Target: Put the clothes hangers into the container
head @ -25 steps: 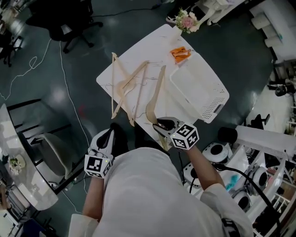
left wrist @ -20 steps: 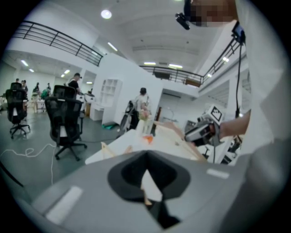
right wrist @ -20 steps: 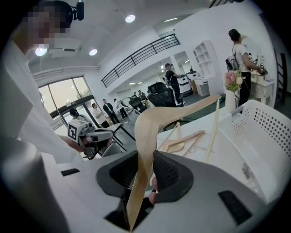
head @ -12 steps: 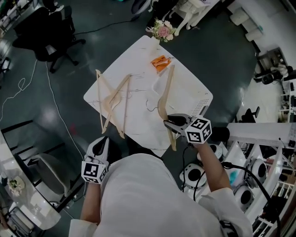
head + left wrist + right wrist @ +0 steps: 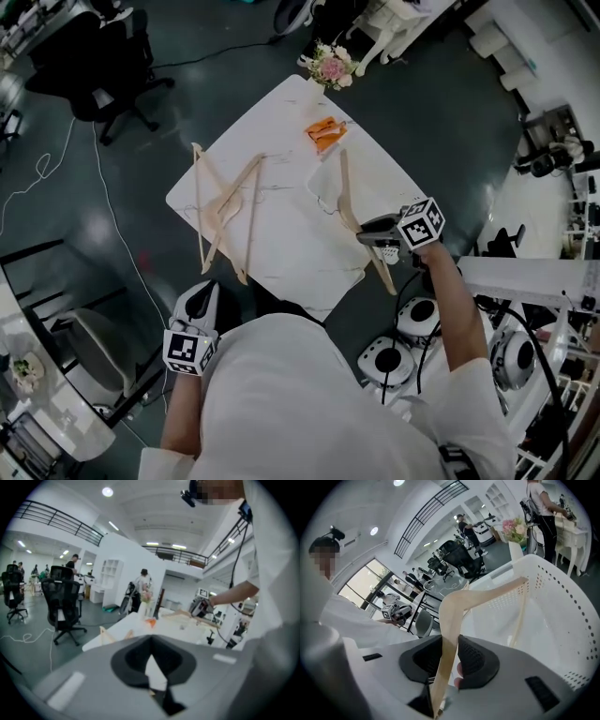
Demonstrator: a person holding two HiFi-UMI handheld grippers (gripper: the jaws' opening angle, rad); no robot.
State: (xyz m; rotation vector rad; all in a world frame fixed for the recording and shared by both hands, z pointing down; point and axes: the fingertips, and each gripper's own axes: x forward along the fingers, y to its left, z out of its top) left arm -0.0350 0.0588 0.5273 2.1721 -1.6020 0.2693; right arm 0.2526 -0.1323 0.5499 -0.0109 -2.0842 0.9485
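Hanger (image 5: 345, 192) clamped in right gripper (image 5: 364, 232), slanting over the basket (image 5: 562, 602) at the table's (image 5: 281, 253) right edge, open room inside. Other hangers (image 5: 225, 211) near the left edge. Left gripper (image 5: 202, 298) closed on nothing, just off the near edge.

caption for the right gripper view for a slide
Right gripper clamps a wooden hanger over the white perforated container

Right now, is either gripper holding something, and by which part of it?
The right gripper is shut on a wooden hanger, gripping one arm of it close to the middle bend. The left gripper holds nothing.
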